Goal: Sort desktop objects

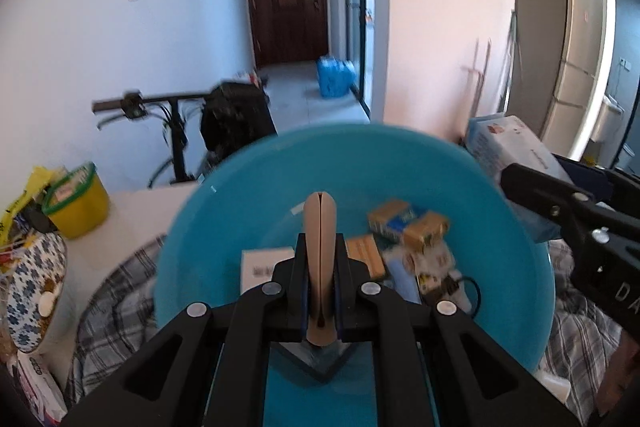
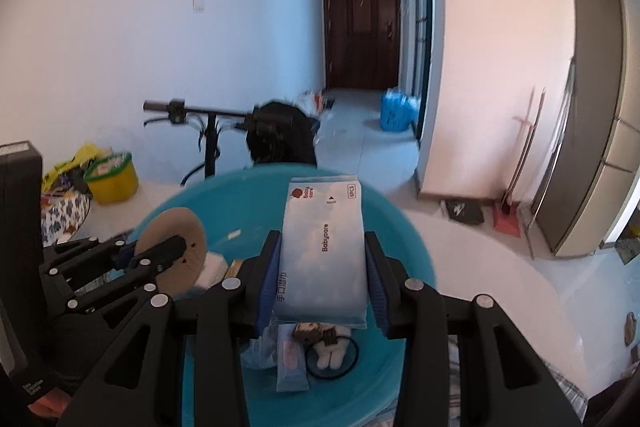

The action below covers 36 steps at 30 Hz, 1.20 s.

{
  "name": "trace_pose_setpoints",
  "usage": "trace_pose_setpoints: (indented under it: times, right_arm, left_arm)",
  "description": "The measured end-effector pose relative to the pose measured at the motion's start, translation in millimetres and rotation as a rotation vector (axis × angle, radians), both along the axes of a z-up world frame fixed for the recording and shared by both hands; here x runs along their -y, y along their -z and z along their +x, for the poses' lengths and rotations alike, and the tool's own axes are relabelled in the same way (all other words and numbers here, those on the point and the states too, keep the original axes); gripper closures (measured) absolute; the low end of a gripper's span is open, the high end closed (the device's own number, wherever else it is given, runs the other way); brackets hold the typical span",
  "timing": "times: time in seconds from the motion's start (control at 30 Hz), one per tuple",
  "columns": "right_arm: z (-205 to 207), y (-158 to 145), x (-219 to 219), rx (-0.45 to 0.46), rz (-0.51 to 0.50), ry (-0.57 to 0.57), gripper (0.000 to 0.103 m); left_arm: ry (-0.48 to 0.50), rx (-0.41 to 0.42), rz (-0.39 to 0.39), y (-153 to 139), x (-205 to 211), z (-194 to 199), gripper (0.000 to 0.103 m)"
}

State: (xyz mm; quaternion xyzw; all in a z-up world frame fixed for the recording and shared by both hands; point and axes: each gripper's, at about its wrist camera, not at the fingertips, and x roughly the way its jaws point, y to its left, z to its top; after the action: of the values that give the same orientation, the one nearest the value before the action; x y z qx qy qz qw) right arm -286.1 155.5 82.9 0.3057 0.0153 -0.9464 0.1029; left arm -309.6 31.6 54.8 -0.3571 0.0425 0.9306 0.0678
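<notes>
Left wrist view: left claw [image 1: 320,267] clamps beige disc [image 1: 320,247] edge-on over teal basin [image 1: 520,267] | right claw [image 2: 322,275] grips wipes pack [image 2: 324,251] above basin | likely both for drop-in

Big blue bowl [image 1: 248,187] with small boxes [image 1: 408,223] and packets inside, flat round tan case [image 1: 320,267] held on its edge above it, pale blue wipes pack [image 2: 324,255] held above it too.
</notes>
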Motion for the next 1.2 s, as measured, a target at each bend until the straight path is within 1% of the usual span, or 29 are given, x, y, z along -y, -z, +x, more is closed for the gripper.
trace_pose_setpoints:
  times: [0.1, 0.27, 0.37, 0.53, 0.8, 0.83, 0.87, 0.97, 1.13, 1.17, 1.2]
  right_arm:
    - [-5.2, 9.3, 0.2, 0.046, 0.003, -0.007, 0.065]
    - [-11.9, 25.0, 2.4, 0.133, 0.014, -0.043, 0.065]
    - [-15.1, 34.7, 5.6, 0.169, 0.012, -0.058, 0.065]
    - [-18.8, 46.4, 8.7, 0.209, 0.028, -0.064, 0.065]
    - [-20.0, 46.6, 7.7, 0.211, 0.031, -0.063, 0.065]
    - [-20.1, 45.8, 8.6, 0.208, 0.031, -0.064, 0.065]
    - [-19.4, 45.0, 8.5, 0.205, 0.031, -0.064, 0.065]
    - [-19.9, 42.7, 10.3, 0.196, 0.030, -0.061, 0.065]
    - [-20.3, 39.8, 10.6, 0.183, 0.031, -0.050, 0.065]
    - [-19.9, 39.5, 10.5, 0.182, 0.031, -0.051, 0.065]
    - [-19.9, 39.4, 10.6, 0.182, 0.030, -0.050, 0.065]
  left_arm:
    - [0.009, 0.058, -0.006, 10.6, -0.5, -5.1, 0.094]
    - [-0.002, 0.109, -0.041, 23.5, -1.2, -10.5, 0.094]
    - [0.002, 0.143, -0.027, 28.1, 0.9, -13.8, 0.094]
    - [-0.005, 0.159, -0.023, 31.0, 8.0, -20.1, 0.094]
    - [0.002, 0.156, -0.009, 26.7, 7.9, -19.6, 0.093]
    - [0.004, 0.150, -0.011, 26.1, 7.2, -18.9, 0.093]
    - [0.007, 0.140, -0.019, 25.2, 5.8, -17.8, 0.090]
    - [0.003, 0.124, -0.035, 23.8, 3.3, -16.5, 0.089]
    - [-0.003, 0.133, -0.014, 22.3, 7.7, -18.2, 0.088]
    - [-0.004, 0.132, -0.010, 21.4, 9.0, -18.3, 0.085]
    - [-0.010, 0.126, -0.005, 20.0, 10.7, -18.4, 0.079]
